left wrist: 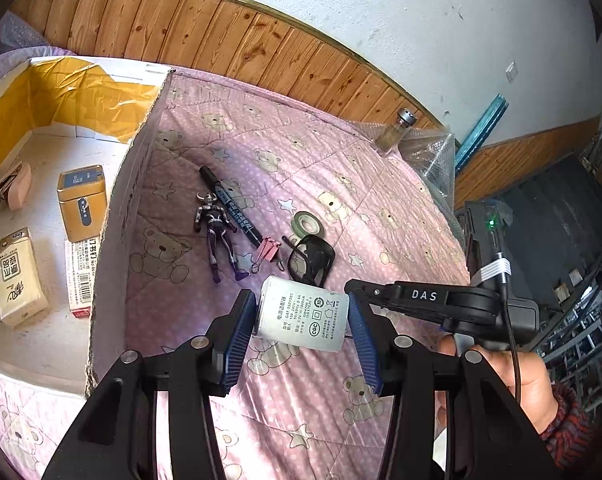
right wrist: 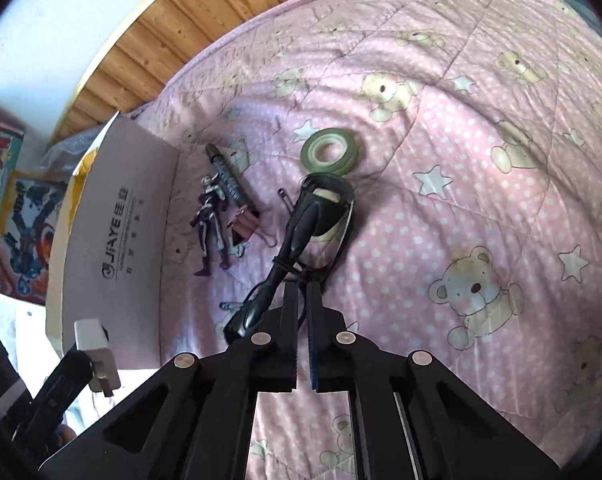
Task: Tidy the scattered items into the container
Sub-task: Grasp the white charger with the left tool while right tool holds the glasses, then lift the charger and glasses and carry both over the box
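Observation:
My left gripper is shut on a white power adapter, held just above the pink bear-print quilt. Its coiled black cable sits past it. In the right wrist view my right gripper is shut on a strand of that black cable; the adapter shows at lower left. On the quilt lie a toy figure, a black marker, a pink binder clip and a green tape roll. The open cardboard box stands to the left.
Inside the box lie a stapler, a yellow tin, a tissue pack and a staples box. A glass jar stands on bubble wrap at the quilt's far edge. A hand holds the right gripper. A safety pin lies near the cable.

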The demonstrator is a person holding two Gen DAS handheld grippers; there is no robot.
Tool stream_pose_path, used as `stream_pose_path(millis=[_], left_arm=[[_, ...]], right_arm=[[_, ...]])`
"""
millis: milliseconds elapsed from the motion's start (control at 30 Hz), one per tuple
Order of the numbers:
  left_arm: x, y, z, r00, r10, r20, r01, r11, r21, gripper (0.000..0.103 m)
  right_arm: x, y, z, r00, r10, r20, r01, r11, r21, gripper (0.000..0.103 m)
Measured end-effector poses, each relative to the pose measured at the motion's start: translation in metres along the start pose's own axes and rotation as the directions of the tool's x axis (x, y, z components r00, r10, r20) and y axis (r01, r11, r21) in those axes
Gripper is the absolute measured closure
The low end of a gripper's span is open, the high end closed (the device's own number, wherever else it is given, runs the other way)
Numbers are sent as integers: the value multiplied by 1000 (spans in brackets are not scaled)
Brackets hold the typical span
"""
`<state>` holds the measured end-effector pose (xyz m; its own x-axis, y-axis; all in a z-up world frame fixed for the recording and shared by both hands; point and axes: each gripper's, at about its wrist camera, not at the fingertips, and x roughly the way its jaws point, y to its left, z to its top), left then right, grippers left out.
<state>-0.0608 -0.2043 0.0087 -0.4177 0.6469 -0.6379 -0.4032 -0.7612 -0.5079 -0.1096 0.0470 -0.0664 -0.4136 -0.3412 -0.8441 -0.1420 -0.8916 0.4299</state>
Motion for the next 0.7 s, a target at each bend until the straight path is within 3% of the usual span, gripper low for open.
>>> stream_pose_path(millis=[33, 67, 100, 133, 200, 267, 300, 367, 467, 567, 700], left_arm=[[0, 0, -1, 1000, -3, -1, 3, 1000, -2, 54], [-2, 0, -2, 1000, -3, -1, 3, 1000, -3, 54], [-4, 0, -3, 1000, -2, 1, 2, 1000, -2, 54], [-7, 0, -5, 1000, -2, 5, 2, 1000, -3, 54], [-13, 2, -8, 1000, -3, 14, 3, 1000, -9, 54], [-16, 6, -9, 1000, -6, 20, 6, 1000, -21, 54], [-17, 8, -10, 1000, -9, 22, 9, 1000, -24, 54], [-18, 7, -10, 1000, -9, 21, 10, 1000, -21, 54], [-20, 6, -7, 999, -21, 27, 22, 1000, -16, 54], [-24, 5, -1, 998, -36, 46, 37, 999, -11, 54], [-22, 6, 2, 998, -50, 43, 51, 999, -16, 54]], right_arm=[[3, 1, 1, 1000, -11, 0, 11, 1000, 6, 94], [8, 1, 2, 1000, -10, -5, 10, 1000, 25, 81], [12, 0, 3, 1000, 5, -10, -4, 998, 66, 52], [17, -2, 4, 1000, 19, -11, -18, 993, 113, 44], [31, -1, 9, 999, 34, -29, -29, 986, 166, 42], [54, -1, 15, 997, -19, -72, 34, 978, 207, 41], [58, 2, 19, 998, -43, -54, 53, 977, 205, 35], [60, 25, 28, 992, -122, -37, 125, 989, 82, 38], [49, 33, 28, 992, -126, -25, 126, 992, -2, 65], [24, 24, 21, 989, -148, 2, 148, 989, -12, 67], [-22, 11, 6, 994, -107, 38, 106, 994, 35, 67]])
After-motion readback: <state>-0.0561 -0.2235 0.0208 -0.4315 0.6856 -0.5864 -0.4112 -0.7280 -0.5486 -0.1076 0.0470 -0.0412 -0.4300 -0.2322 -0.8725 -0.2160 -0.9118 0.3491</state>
